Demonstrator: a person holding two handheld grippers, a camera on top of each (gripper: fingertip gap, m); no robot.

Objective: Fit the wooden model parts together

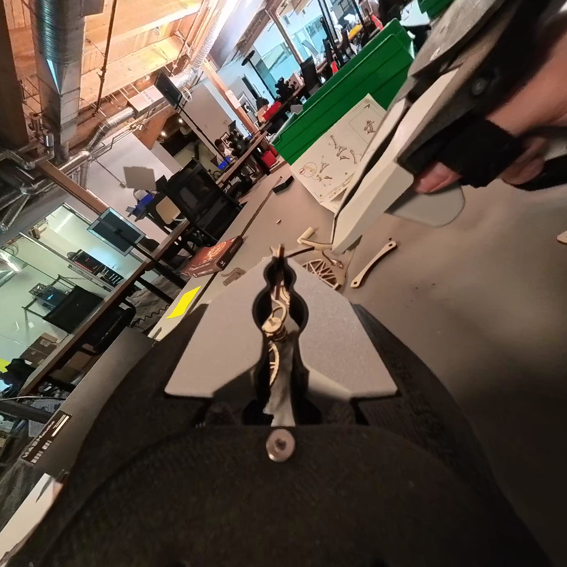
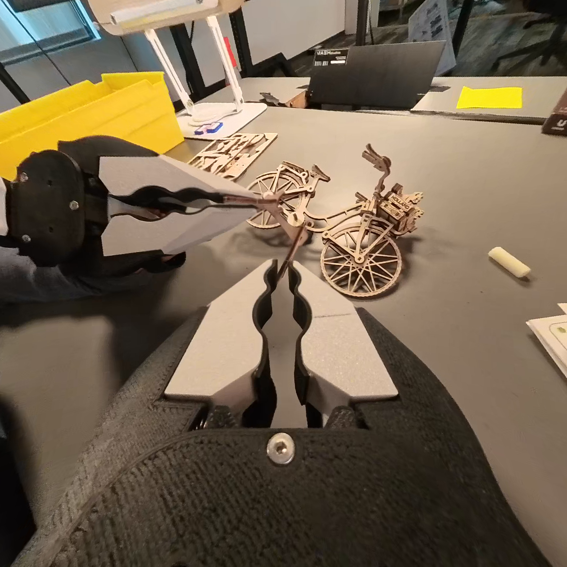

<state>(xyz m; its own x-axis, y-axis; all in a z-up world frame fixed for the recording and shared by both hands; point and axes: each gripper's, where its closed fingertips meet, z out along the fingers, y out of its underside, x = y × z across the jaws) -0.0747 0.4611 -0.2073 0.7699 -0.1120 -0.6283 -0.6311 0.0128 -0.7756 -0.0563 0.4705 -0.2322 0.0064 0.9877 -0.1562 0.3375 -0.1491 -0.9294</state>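
A wooden bicycle model lies on its side on the grey table. My left gripper is shut on a thin wooden part whose end sticks out past the tips. In the right wrist view it comes in from the left, holding that part above the bicycle's rear wheel. My right gripper is shut on a thin wooden strip that slants up and meets the left-held part at a small peg. The right gripper also shows in the left wrist view, over the bicycle.
A yellow bin, a wooden parts sheet, a white lamp stand and a black laptop stand behind. A white cylinder and papers lie right. A loose strip, instruction sheet, green bins and dark box are nearby. My two grippers' fingertips are within a few centimetres of each other.
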